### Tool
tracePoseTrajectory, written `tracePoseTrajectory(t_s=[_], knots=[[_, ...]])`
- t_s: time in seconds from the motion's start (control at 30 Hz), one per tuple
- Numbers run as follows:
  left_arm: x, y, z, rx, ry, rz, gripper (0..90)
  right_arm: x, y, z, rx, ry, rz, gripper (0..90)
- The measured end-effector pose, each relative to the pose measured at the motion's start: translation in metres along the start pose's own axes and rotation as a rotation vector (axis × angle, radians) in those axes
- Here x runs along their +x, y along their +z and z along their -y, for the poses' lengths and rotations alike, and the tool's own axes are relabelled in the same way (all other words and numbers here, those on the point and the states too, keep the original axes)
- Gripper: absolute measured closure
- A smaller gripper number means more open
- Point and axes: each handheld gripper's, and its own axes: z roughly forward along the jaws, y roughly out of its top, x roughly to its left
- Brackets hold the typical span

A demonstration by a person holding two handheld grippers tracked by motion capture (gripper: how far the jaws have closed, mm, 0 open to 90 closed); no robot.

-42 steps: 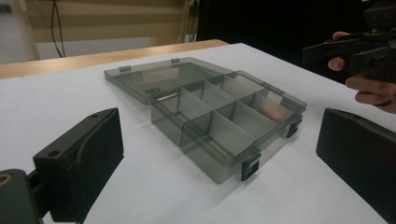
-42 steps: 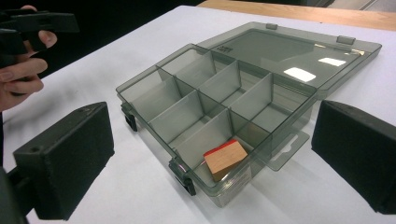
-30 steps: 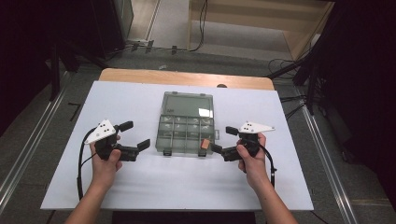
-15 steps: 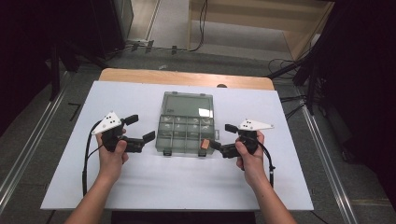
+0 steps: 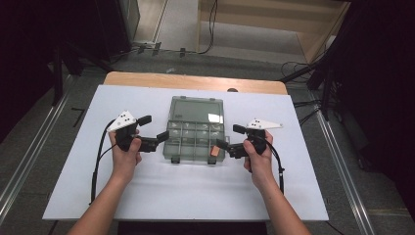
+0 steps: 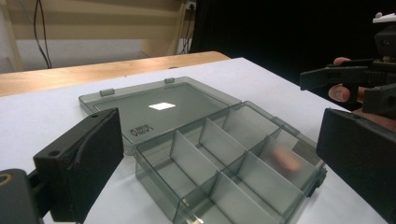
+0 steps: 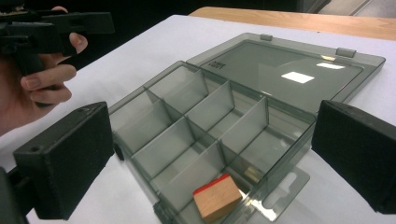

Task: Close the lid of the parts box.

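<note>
- Smoky clear-plastic organiser box is lying open in the middle of the white desk, its lid folded flat behind it.
- Left tongs are hovering at its left edge, jaws spread, forearm reaching in from below.
- Right tongs are mirroring them at the right edge, jaws spread.
- Wooden block is sitting in the near right compartment.

Lab recording space, white-topped table, floor rails, loose cables, dark surroundings
</note>
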Motion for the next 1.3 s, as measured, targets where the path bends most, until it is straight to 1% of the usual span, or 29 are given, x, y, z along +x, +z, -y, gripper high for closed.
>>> tracePoseTrajectory(t_s=[0.07,0.1,0.27,0.37,0.43,0.5,0.53,0.63,0.83,1.0,1.13,1.27,1.3], knots=[[0.003,0.004,-0.002,-0.007,-0.029,0.013,0.3,-0.002,0.004,-0.002,0.001,0.007,-0.001,0.0],[0.004,0.007,-0.003,-0.003,-0.032,0.015,0.3,-0.003,0.005,-0.003,0.001,0.010,0.000,0.0],[0.011,0.019,-0.006,0.018,-0.034,-0.004,0.4,-0.010,0.011,-0.009,0.001,0.023,-0.002,0.0],[0.015,0.026,-0.006,0.032,-0.041,-0.008,0.3,-0.014,0.013,-0.011,0.001,0.034,0.001,0.0],[0.017,0.030,-0.007,0.037,-0.048,-0.010,0.4,-0.018,0.014,-0.013,-0.005,0.046,-0.006,0.0],[0.019,0.034,-0.008,0.042,-0.049,-0.015,0.3,-0.021,0.016,-0.014,-0.007,0.055,-0.006,0.0],[0.021,0.037,-0.008,0.045,-0.051,-0.016,0.4,-0.023,0.017,-0.014,-0.004,0.052,-0.003,0.0],[0.024,0.044,-0.010,0.059,-0.054,-0.024,0.4,-0.028,0.022,-0.015,-0.006,0.070,-0.006,0.0],[0.033,0.052,-0.017,0.074,-0.063,-0.040,0.3,-0.033,0.028,-0.020,-0.009,0.073,0.005,0.0],[0.041,0.058,-0.019,0.091,-0.068,-0.048,0.3,-0.038,0.034,-0.023,0.001,0.081,0.008,0.0],[0.048,0.064,-0.019,0.109,-0.100,-0.048,0.3,-0.043,0.037,-0.026,-0.002,0.105,0.004,0.0],[0.052,0.072,-0.020,0.136,-0.118,-0.053,0.4,-0.049,0.040,-0.029,0.006,0.125,0.010,0.0],[0.053,0.074,-0.020,0.142,-0.124,-0.049,0.4,-0.050,0.041,-0.030,0.008,0.129,0.010,0.0]])
